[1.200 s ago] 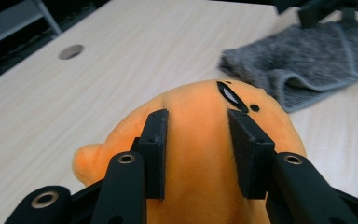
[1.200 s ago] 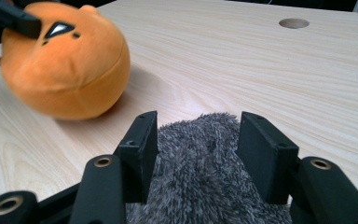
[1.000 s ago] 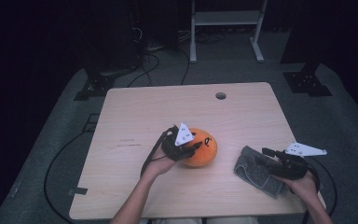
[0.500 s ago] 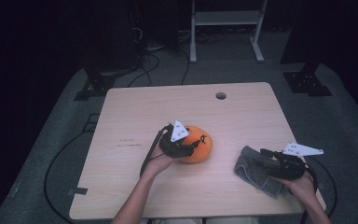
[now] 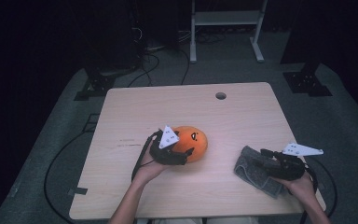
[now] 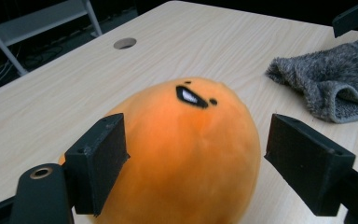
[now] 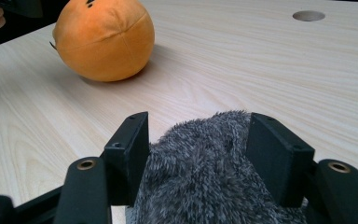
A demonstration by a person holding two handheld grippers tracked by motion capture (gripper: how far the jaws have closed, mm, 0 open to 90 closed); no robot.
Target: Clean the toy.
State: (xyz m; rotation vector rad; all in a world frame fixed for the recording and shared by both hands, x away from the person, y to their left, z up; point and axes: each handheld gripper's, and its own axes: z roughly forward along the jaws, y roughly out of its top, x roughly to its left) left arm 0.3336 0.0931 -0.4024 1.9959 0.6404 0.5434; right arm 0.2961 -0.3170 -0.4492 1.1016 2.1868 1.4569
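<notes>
A round orange plush [image 5: 195, 139] with a small face lies mid-table. My left gripper [image 5: 185, 156] sits at its near-left side. In the left gripper view the plush [image 6: 186, 149] stands between the jaws; they have just been opening, and the right pad [image 6: 307, 163] is clear of it. A grey furry cloth [image 5: 254, 175] lies at the front right. My right gripper [image 5: 260, 157] straddles it, and its jaws have also just been opening. The cloth [image 7: 205, 177] bulges up between them in the right gripper view.
The light wooden table [image 5: 177, 107] has a cable hole [image 5: 221, 95] near its far edge. Bare wood stretches across the back and left. A metal stand [image 5: 226, 18] and cables lie on the dark floor beyond.
My left gripper's jaws have opened off the orange plush, and the hand has drawn back a little to the left. The right hand has stayed over the grey cloth.
</notes>
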